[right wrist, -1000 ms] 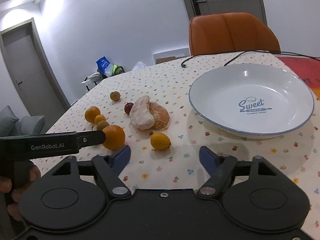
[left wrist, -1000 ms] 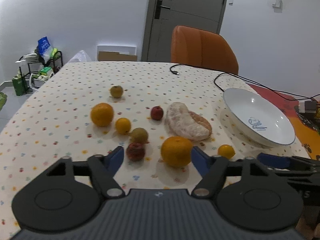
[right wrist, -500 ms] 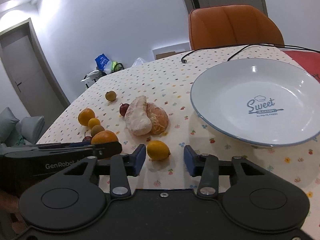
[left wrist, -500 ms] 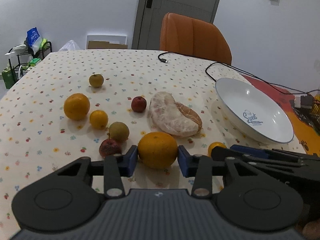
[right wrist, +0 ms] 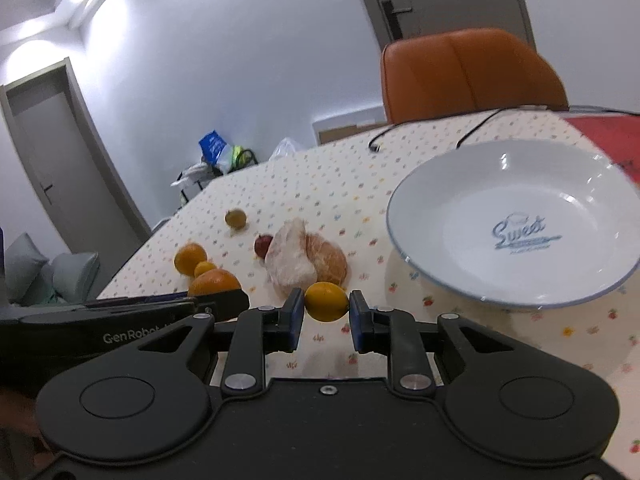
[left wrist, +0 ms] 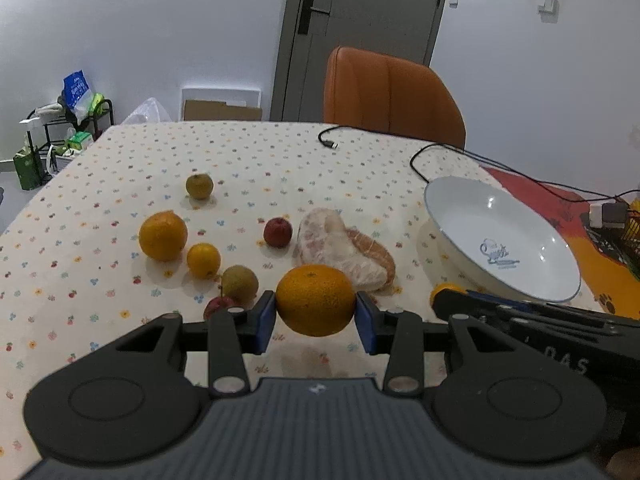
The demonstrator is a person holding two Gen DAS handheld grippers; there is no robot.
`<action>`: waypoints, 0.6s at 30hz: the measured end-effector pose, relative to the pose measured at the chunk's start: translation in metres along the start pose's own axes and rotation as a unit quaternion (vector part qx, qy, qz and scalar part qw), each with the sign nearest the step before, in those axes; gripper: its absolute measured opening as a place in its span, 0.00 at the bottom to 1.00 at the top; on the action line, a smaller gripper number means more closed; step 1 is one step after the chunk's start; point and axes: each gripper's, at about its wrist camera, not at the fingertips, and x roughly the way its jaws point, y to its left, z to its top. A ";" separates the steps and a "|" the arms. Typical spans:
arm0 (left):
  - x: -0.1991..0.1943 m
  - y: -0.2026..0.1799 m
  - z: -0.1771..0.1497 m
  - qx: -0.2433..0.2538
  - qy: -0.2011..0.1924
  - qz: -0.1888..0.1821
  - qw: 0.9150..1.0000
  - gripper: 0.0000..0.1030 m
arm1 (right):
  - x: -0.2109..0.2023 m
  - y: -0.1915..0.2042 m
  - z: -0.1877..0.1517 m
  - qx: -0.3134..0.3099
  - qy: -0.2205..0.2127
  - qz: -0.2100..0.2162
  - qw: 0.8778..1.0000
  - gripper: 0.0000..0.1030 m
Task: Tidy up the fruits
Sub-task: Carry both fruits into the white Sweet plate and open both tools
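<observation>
Blue-padded left gripper (left wrist: 315, 315) clamps the big orange (left wrist: 315, 300); right gripper (right wrist: 325, 316) clamps a small yellow citrus (right wrist: 326, 302) near the plate (right wrist: 472, 296).

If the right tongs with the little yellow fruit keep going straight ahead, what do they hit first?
Probably the peeled pomelo: it lies just beyond the small yellow fruit held in the right tongs. Depth is unclear; if the tongs are lifted enough, they might pass over it. The white plate sits off to the right.

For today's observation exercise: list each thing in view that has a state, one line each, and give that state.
Left gripper: shut on large orange.
Right gripper: shut on small yellow citrus.
Plate: upright, nothing in it.
Peeled pomelo: peeled, on the table.
Door: closed.
</observation>
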 end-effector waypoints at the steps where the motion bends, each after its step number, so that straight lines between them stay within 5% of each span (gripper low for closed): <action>1: -0.001 -0.001 0.001 0.000 -0.003 0.000 1.000 0.40 | -0.002 0.000 0.001 -0.001 -0.005 -0.003 1.000 0.22; 18: -0.004 -0.052 0.010 0.040 -0.024 -0.004 0.999 0.40 | -0.050 -0.032 0.002 0.029 -0.088 -0.072 0.993 0.22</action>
